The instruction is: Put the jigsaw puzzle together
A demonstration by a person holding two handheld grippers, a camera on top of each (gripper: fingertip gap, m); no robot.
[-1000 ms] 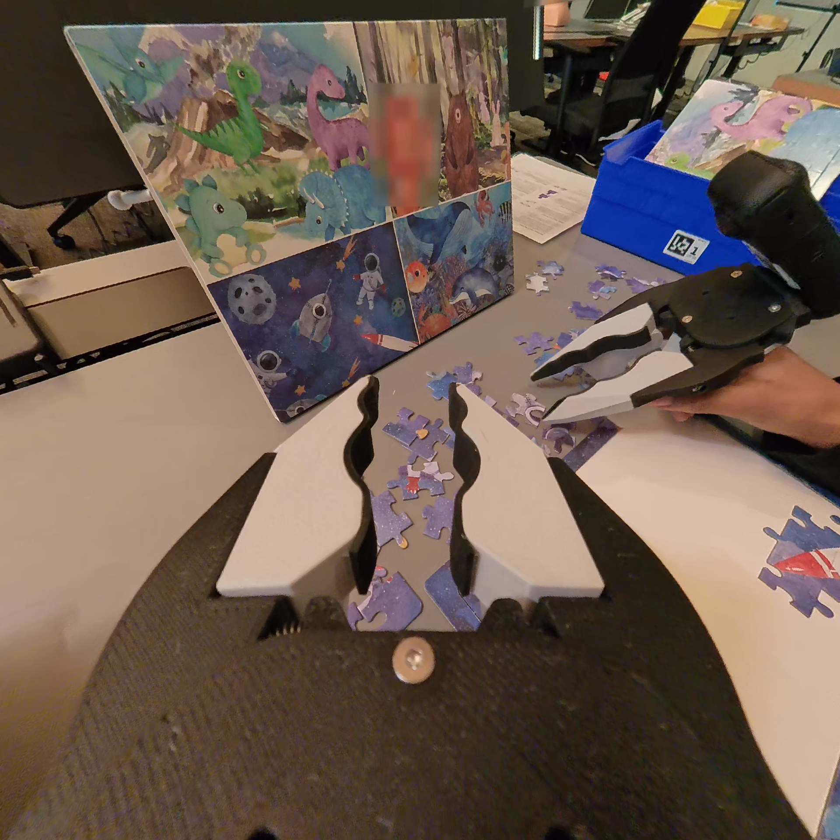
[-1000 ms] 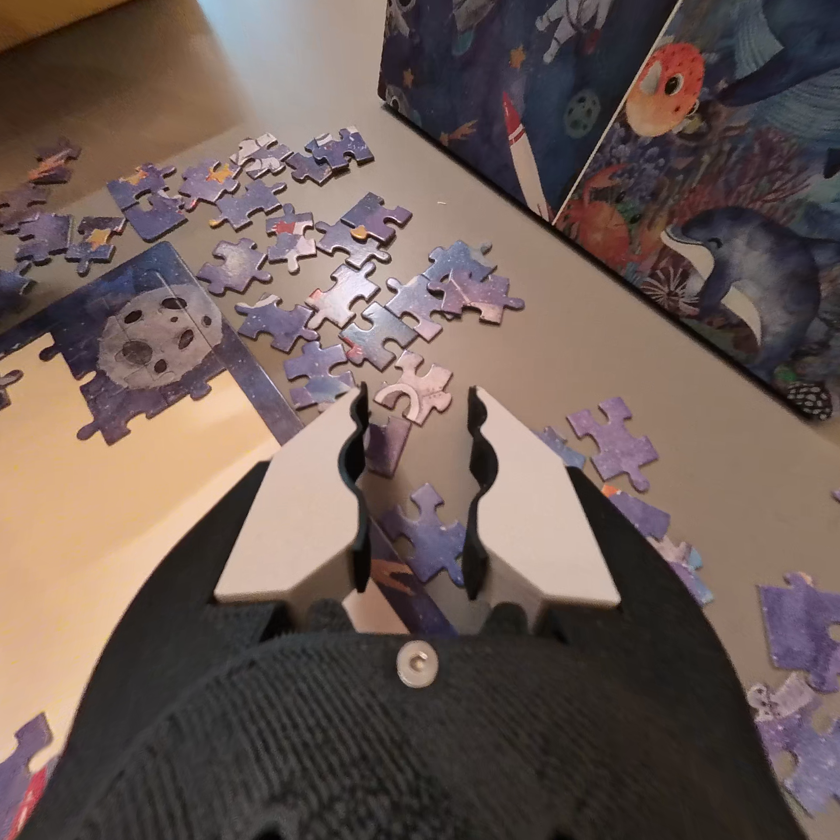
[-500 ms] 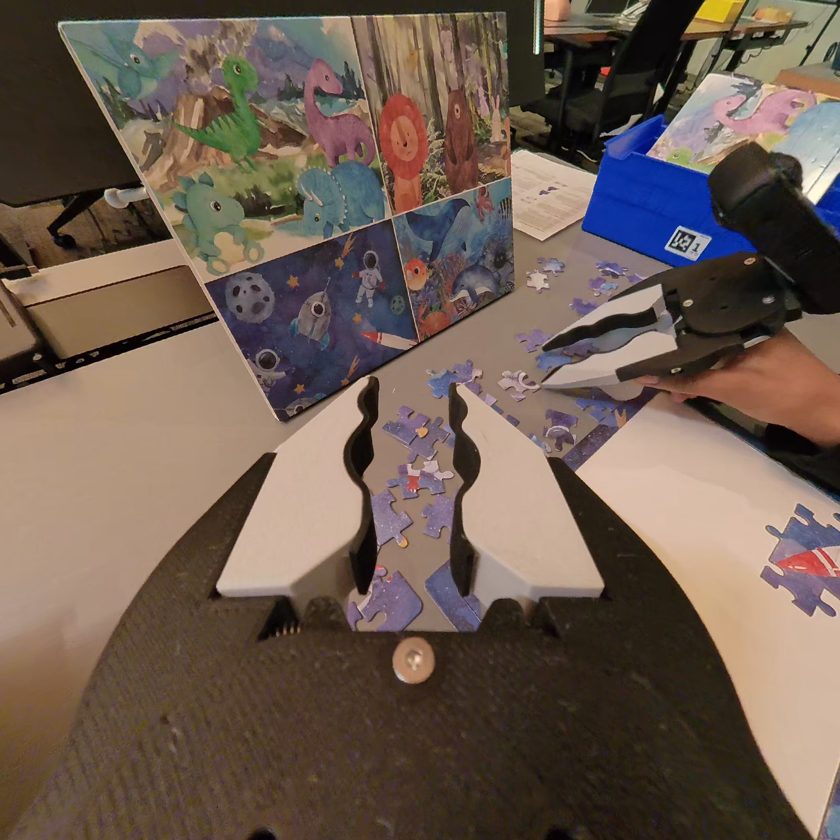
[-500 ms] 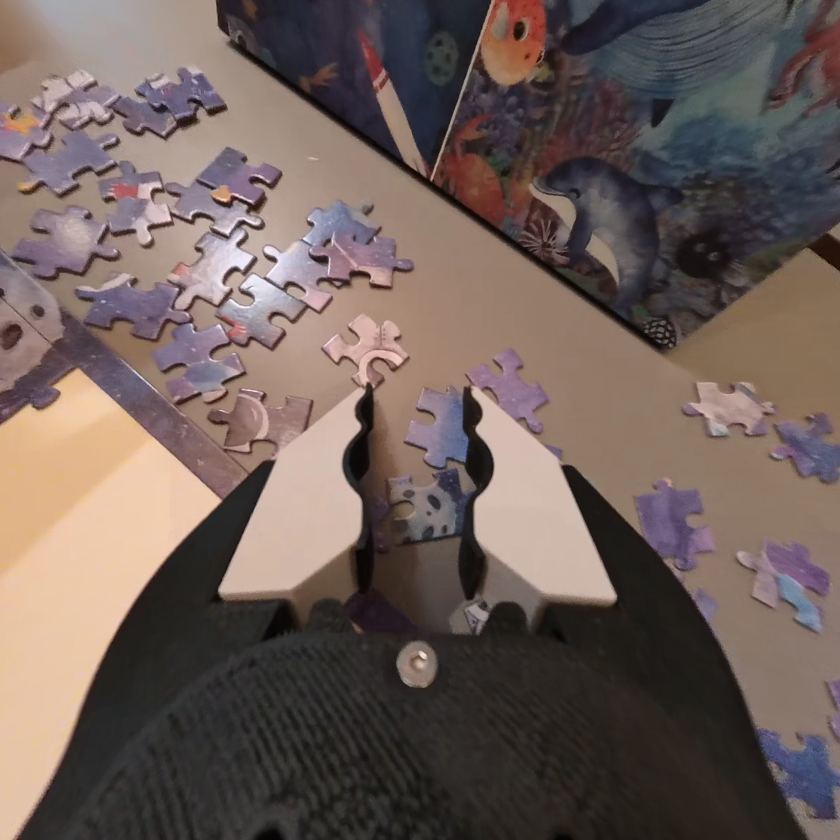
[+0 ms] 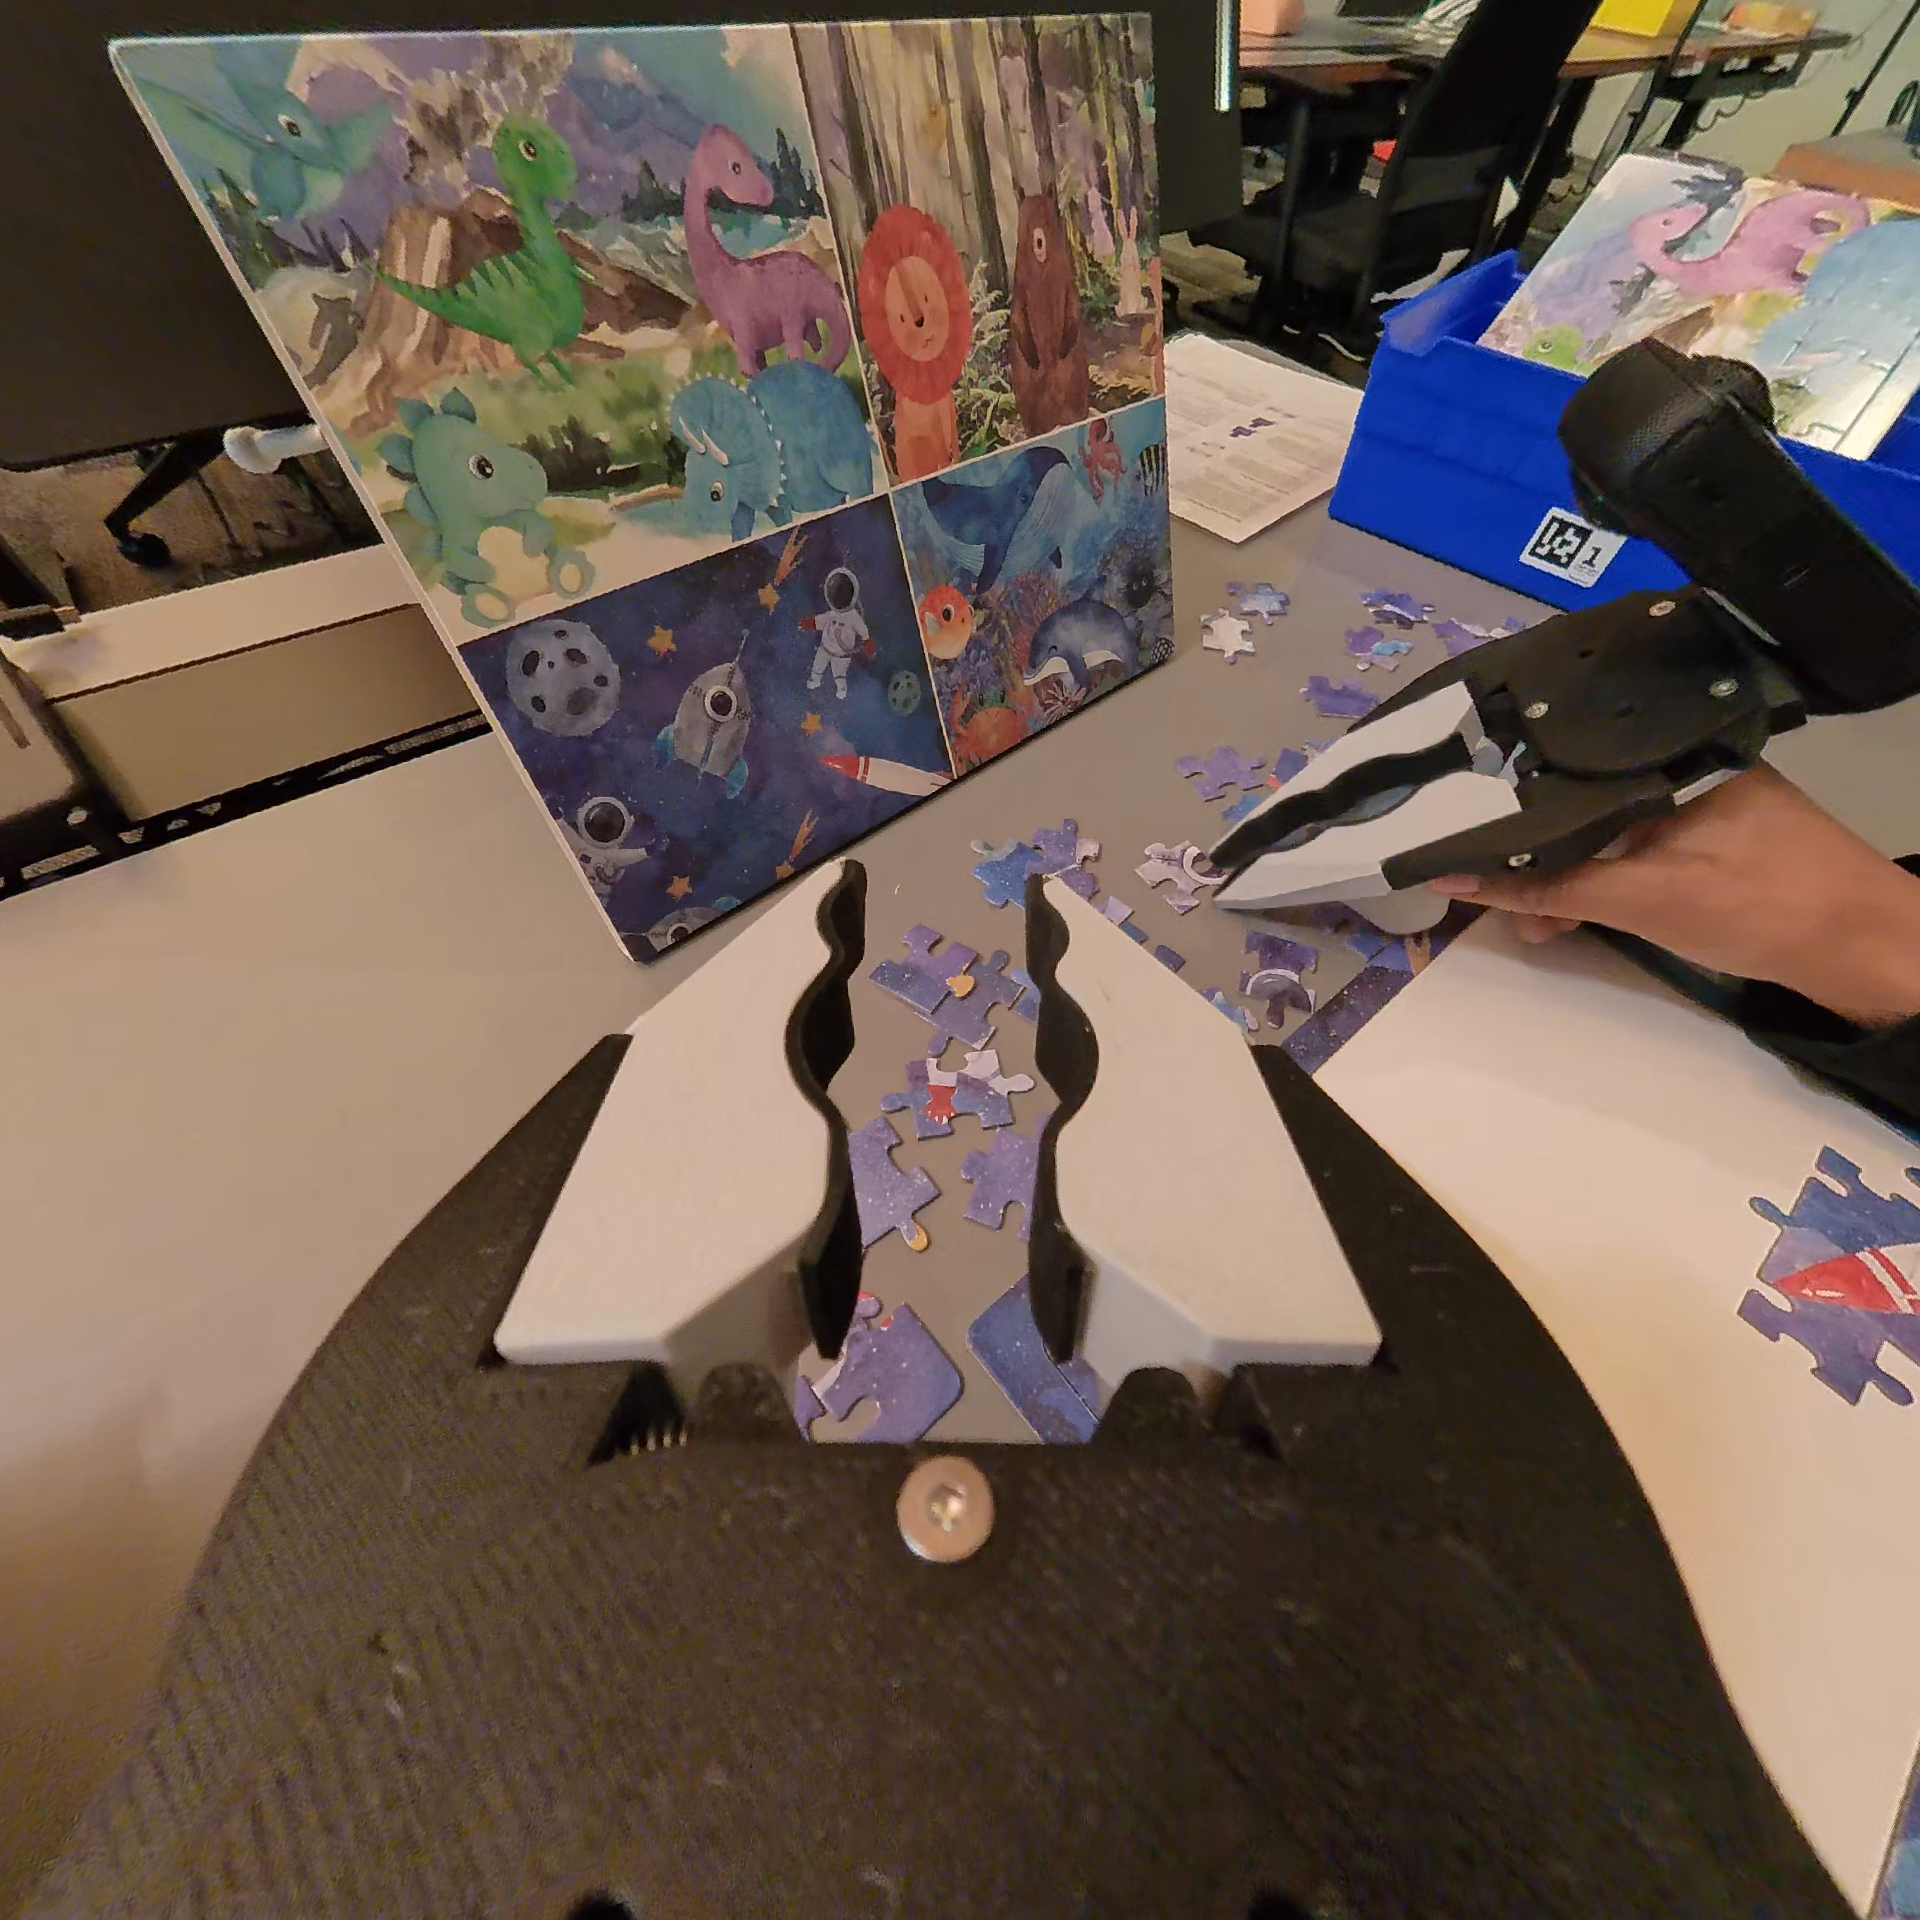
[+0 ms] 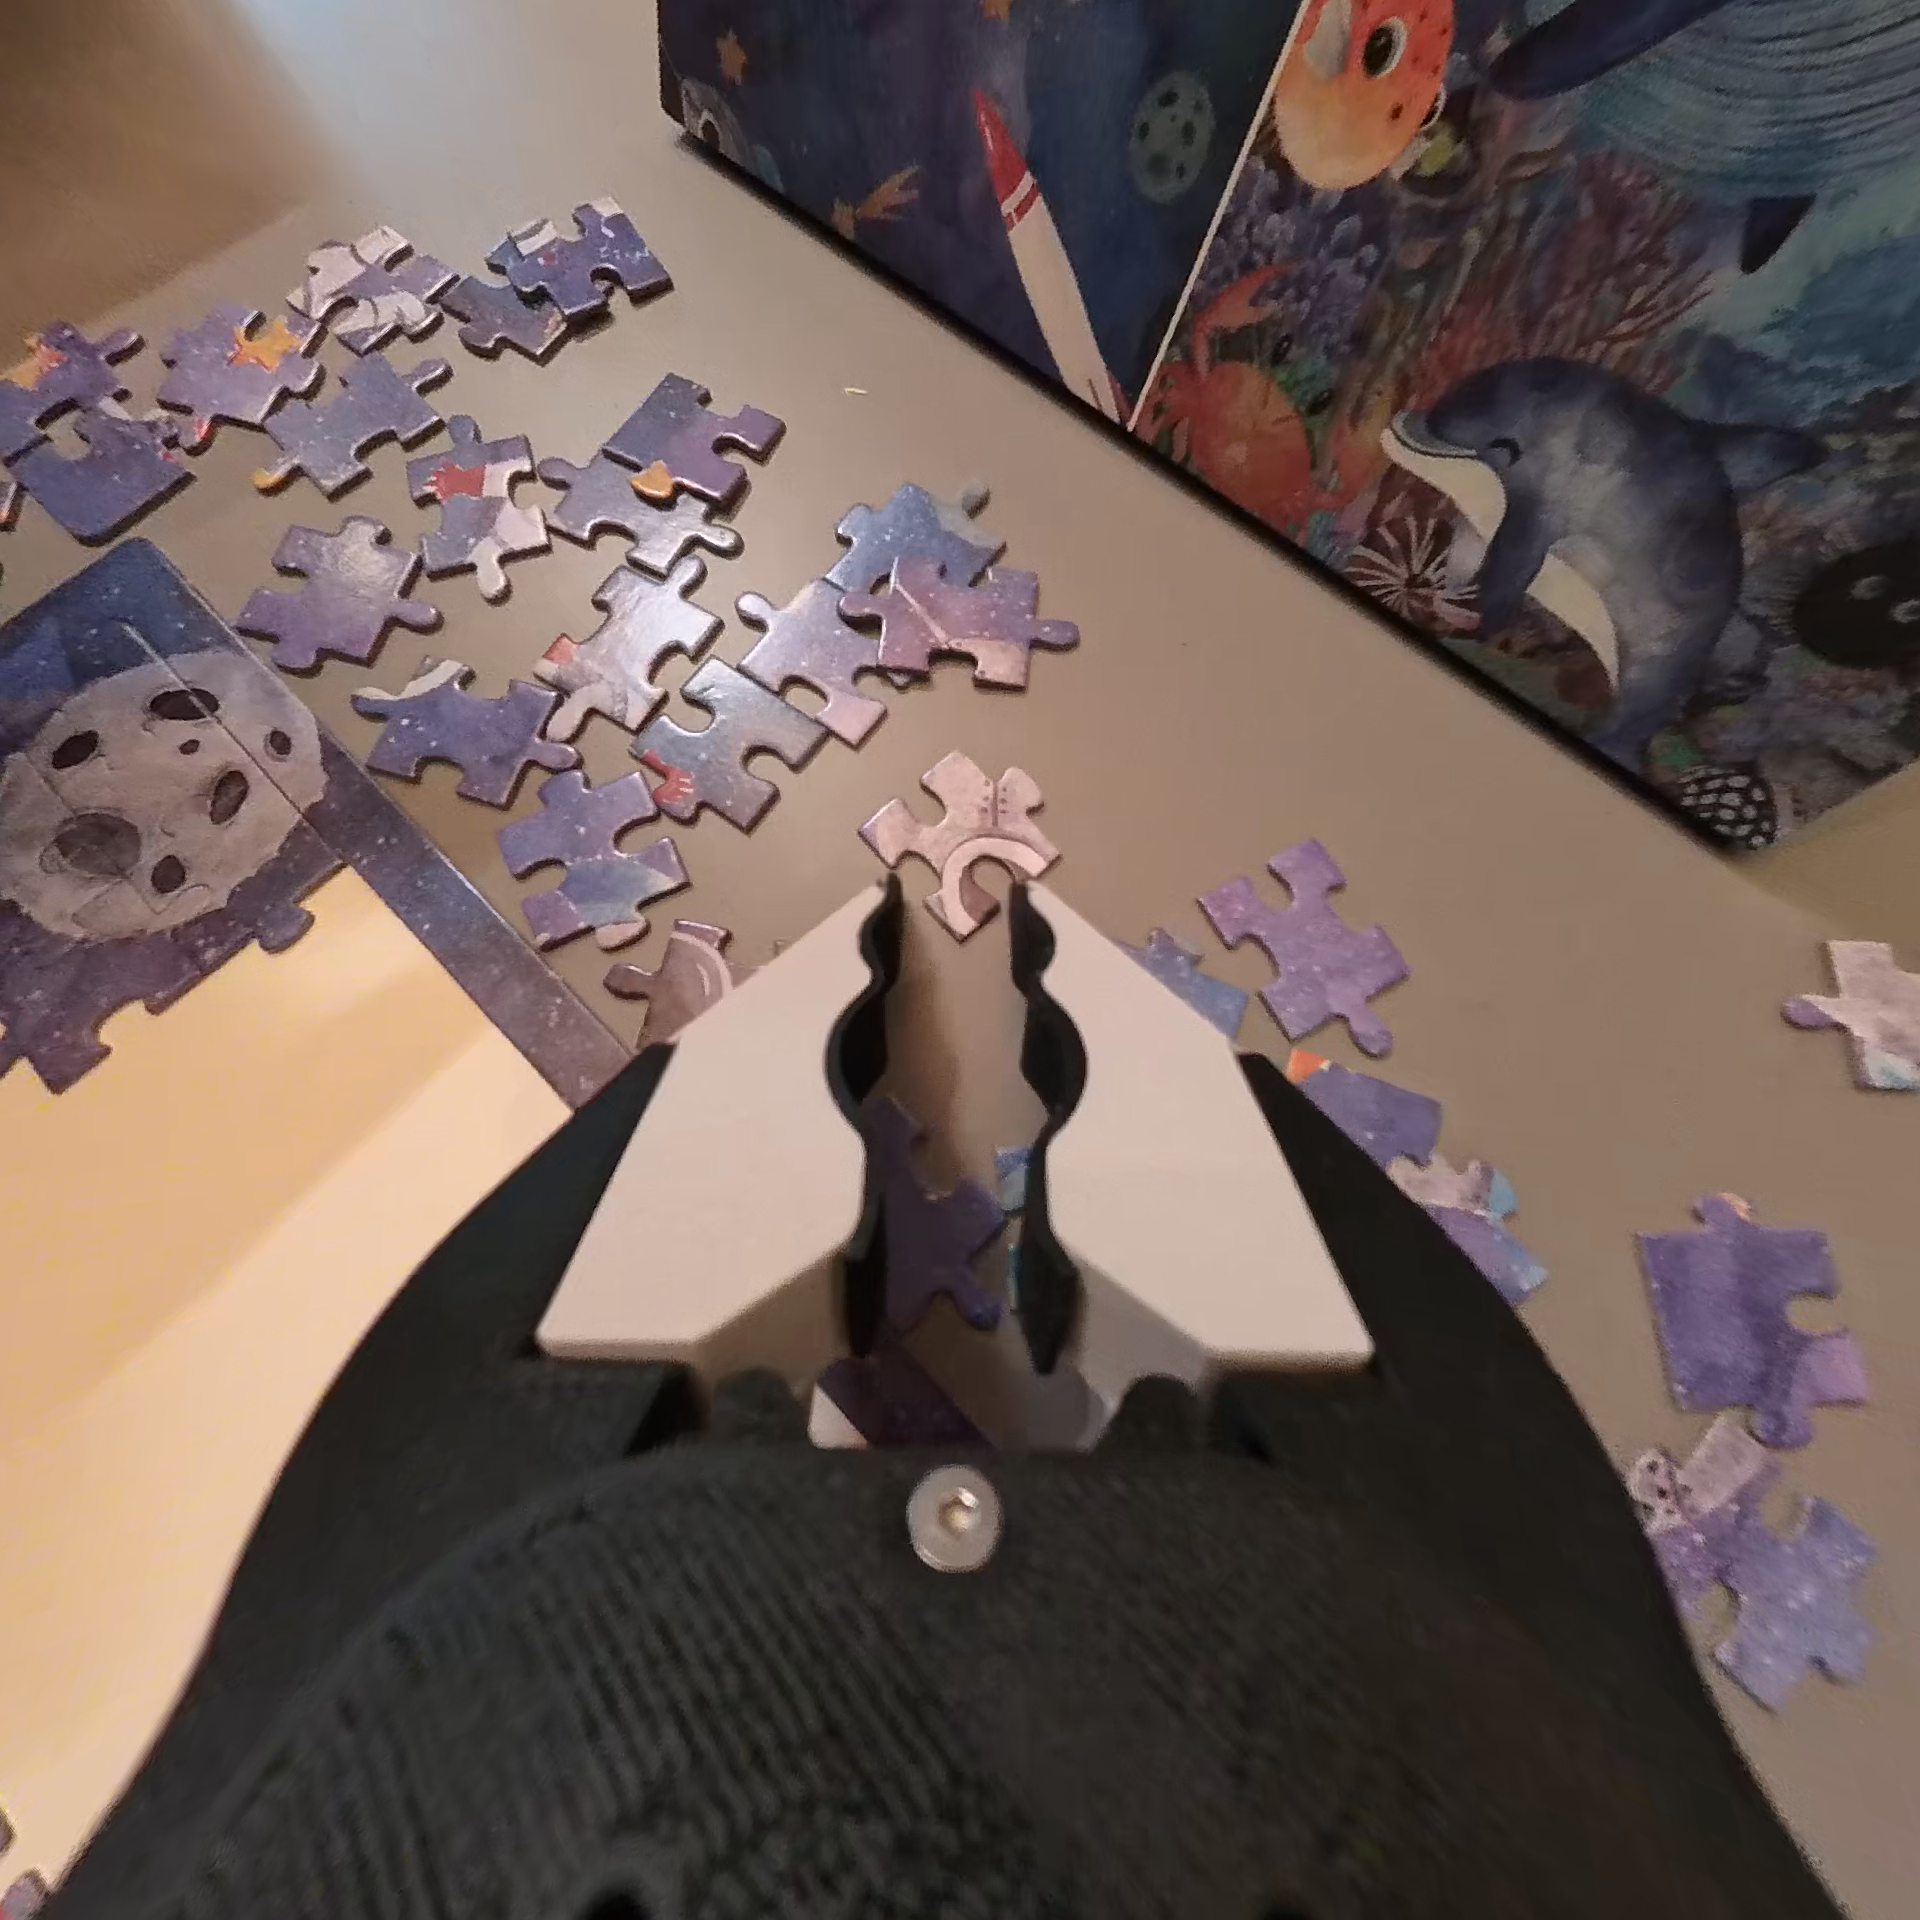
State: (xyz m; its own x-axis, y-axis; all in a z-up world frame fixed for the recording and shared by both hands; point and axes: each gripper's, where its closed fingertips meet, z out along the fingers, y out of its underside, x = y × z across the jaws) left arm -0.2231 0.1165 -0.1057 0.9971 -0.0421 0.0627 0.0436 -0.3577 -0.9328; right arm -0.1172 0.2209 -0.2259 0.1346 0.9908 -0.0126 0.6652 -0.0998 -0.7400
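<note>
Left wrist view first: the left gripper (image 5: 948, 883) hangs above the grey table (image 5: 312, 1018) with its jaws apart and nothing in them, loose purple puzzle pieces (image 5: 935, 1049) lying flat under the gap. Right behind stands the big puzzle box (image 5: 665, 436) with dinosaurs, a lion, space and sea pictures, tilted back. Off to the right, a hand (image 5: 1662, 883) has the right gripper (image 5: 1226, 868) low over the table, tips right at a pale puzzle piece (image 5: 1174, 862). A blue bin (image 5: 1455, 457) sits further back.

Right wrist view: the right gripper (image 6: 951, 883) has its jaws narrowed but not closed, and the pale puzzle piece (image 6: 961, 831) with a white arc lies flat at the tips, one corner poking in between them. Can't tell if the pads actually press on it. To the left is the part-built puzzle board (image 6: 156, 748) with a moon on it.
</note>
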